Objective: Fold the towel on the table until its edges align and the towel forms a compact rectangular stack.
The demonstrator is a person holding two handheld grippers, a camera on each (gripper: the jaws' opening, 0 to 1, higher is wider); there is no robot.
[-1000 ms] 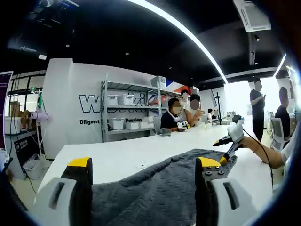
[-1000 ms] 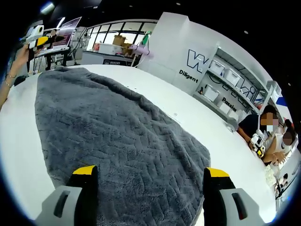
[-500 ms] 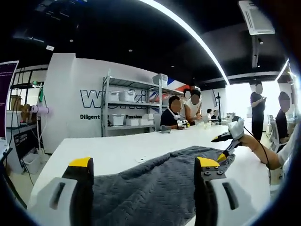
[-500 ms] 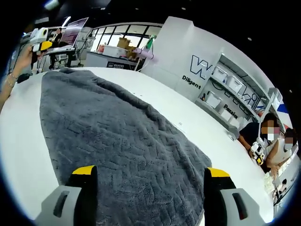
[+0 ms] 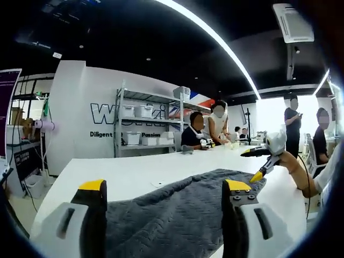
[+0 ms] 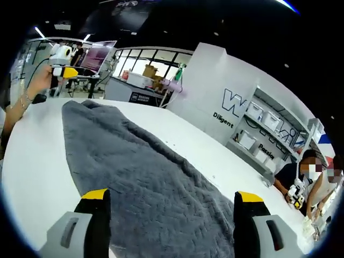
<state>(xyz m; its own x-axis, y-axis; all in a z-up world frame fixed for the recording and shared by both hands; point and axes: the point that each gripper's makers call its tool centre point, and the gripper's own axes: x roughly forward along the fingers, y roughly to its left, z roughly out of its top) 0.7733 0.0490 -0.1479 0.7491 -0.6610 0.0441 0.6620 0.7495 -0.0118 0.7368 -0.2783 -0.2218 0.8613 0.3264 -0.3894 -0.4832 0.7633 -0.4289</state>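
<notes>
Both grippers are holding their yellow-tipped jaws wide apart, gripping nothing. Left gripper [image 5: 164, 188] is hovering over one end of the dark grey textured towel [image 5: 177, 212], which is lying spread on the white table [image 5: 134, 174] ahead. Right gripper [image 6: 167, 196] is hovering over the towel's [image 6: 145, 183] opposite end, cloth stretching forward between its jaws.

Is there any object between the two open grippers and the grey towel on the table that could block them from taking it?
Nothing visible stands in the way. The grey towel lies spread on the white table, directly ahead of the right gripper and the left gripper. Both have their jaws apart and empty.
</notes>
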